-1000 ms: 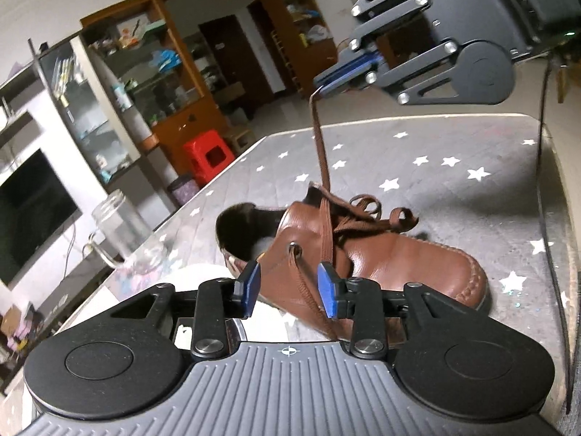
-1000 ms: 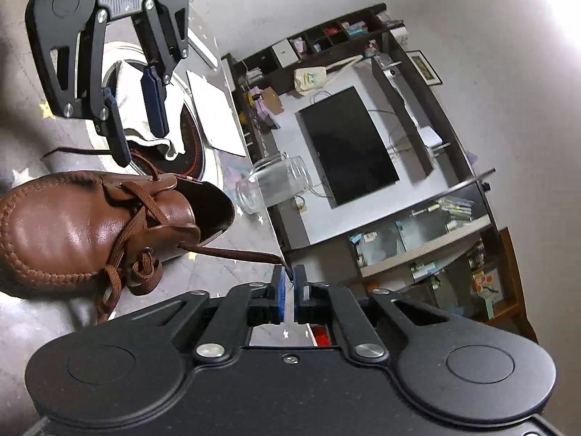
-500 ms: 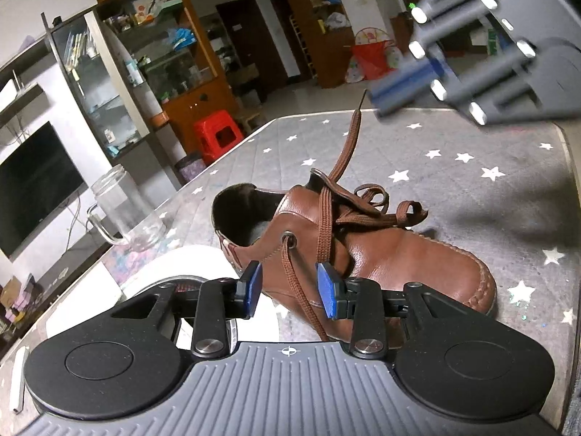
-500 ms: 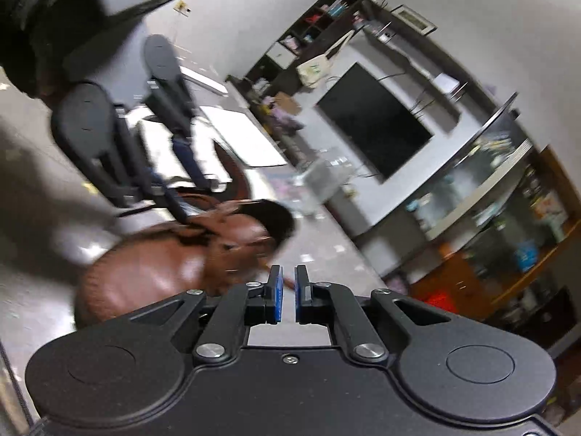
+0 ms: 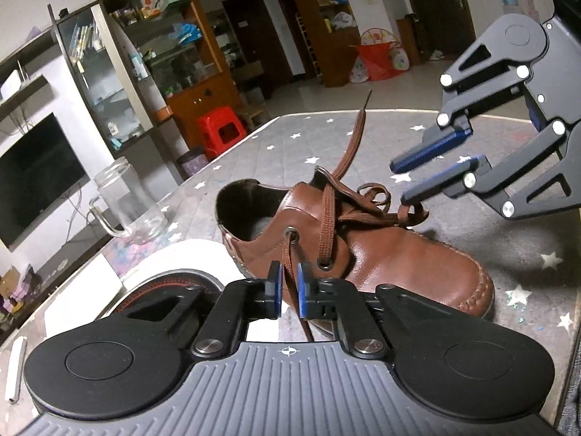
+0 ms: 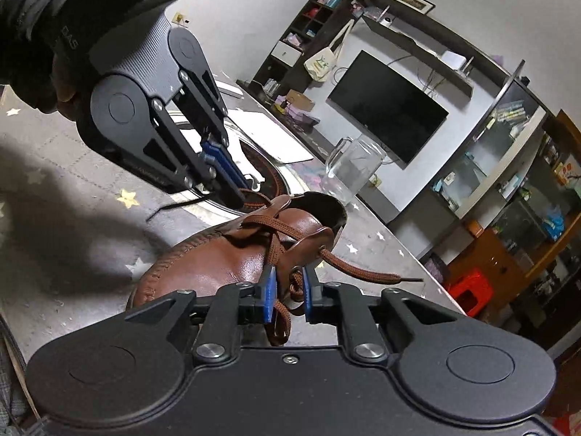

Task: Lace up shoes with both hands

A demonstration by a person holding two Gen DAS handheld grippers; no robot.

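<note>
Brown leather shoe [image 5: 381,254] on the starred table [image 5: 490,138], stiff-bodied; its flat lace [image 5: 328,214] limp, best pinched near its tip; left gripper [image 5: 288,287] nearly closed around one strand, right gripper [image 5: 432,178] released.

Left gripper [image 5: 288,289]: matte black linkage arms on round pivot discs, silver screw heads, blue finger pads [image 5: 276,285], ribbed grey housing with a small crosshair mark. Right gripper [image 6: 288,296]: the same black build with blue pads, silver screws and a smooth black cover. Person: dark sleeve [image 6: 21,25] above the grey handle, which carries pale lettering
</note>
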